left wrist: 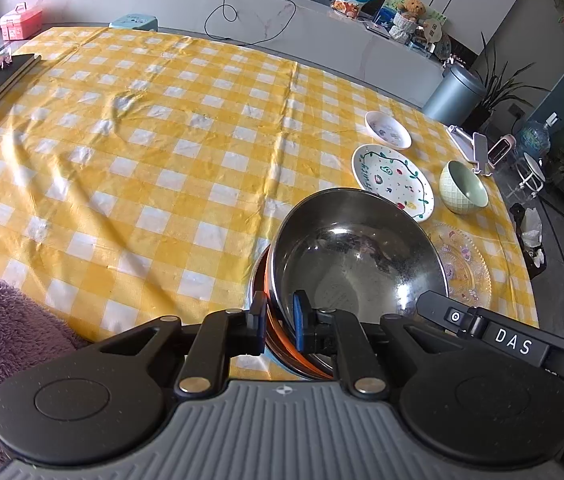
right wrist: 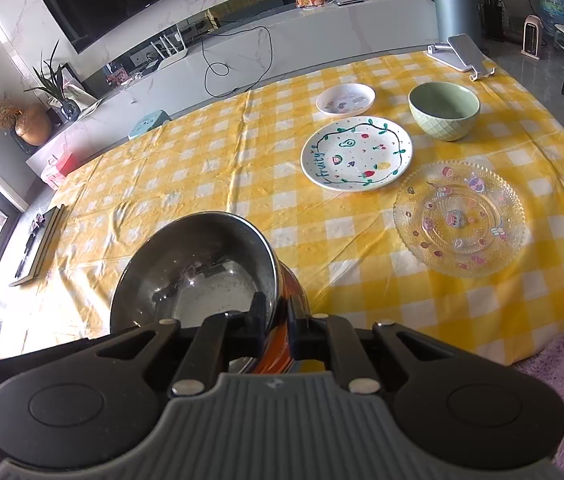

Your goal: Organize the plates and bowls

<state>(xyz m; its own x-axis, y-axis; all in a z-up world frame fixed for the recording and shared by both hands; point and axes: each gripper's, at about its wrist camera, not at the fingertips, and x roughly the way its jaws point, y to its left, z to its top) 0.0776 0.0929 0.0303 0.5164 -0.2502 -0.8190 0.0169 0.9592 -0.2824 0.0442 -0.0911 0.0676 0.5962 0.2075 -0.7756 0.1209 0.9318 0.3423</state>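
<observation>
Yellow-and-white checked tablecloth (right wrist: 186, 176) over a big table; marble TV bench behind, purple fluffy fabric at the near edge. Both tongs pinch one steel bowl (left wrist: 358, 252) with an orange outside: left gripper (left wrist: 279, 322) and right gripper (right wrist: 276, 320) each clamped on its rim, bowl tilted. Ahead-right of the right tongs: one glass plate (right wrist: 460, 218), beyond it one painted plate (right wrist: 356, 154), one green bowl (right wrist: 444, 110), and farthest one small dish (right wrist: 345, 99). Two bowls, three plates total.
</observation>
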